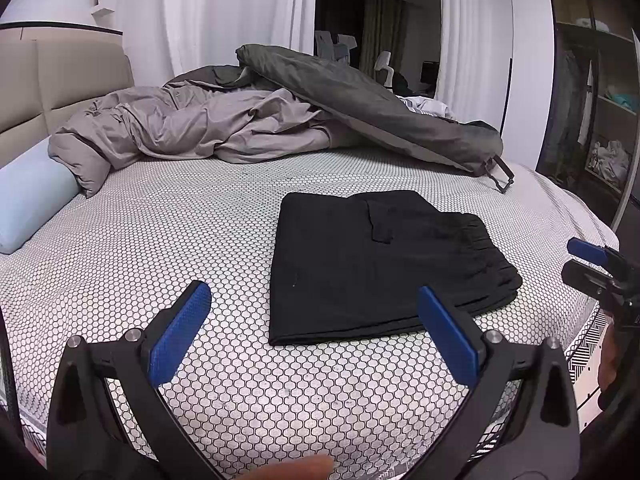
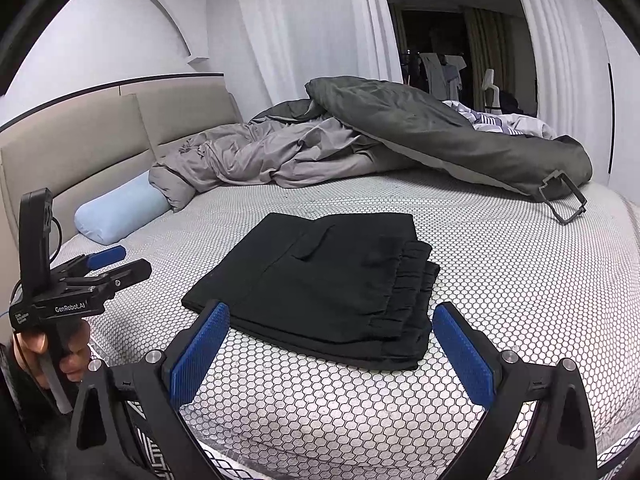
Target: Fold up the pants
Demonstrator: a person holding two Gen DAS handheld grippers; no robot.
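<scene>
Black fabric pants (image 1: pixel 372 264) lie folded into a compact rectangle just ahead of the left gripper (image 1: pixel 316 332) and right gripper (image 2: pixel 332 356), both spread wide and empty, so folding looks essentially finished.

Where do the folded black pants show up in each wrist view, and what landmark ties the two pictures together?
Left wrist: black pants lie right of centre, waistband toward the right, beyond the open left gripper.
Right wrist: black pants lie centre, just beyond the open right gripper.
Shared landmark: light blue pillow by the headboard.
</scene>
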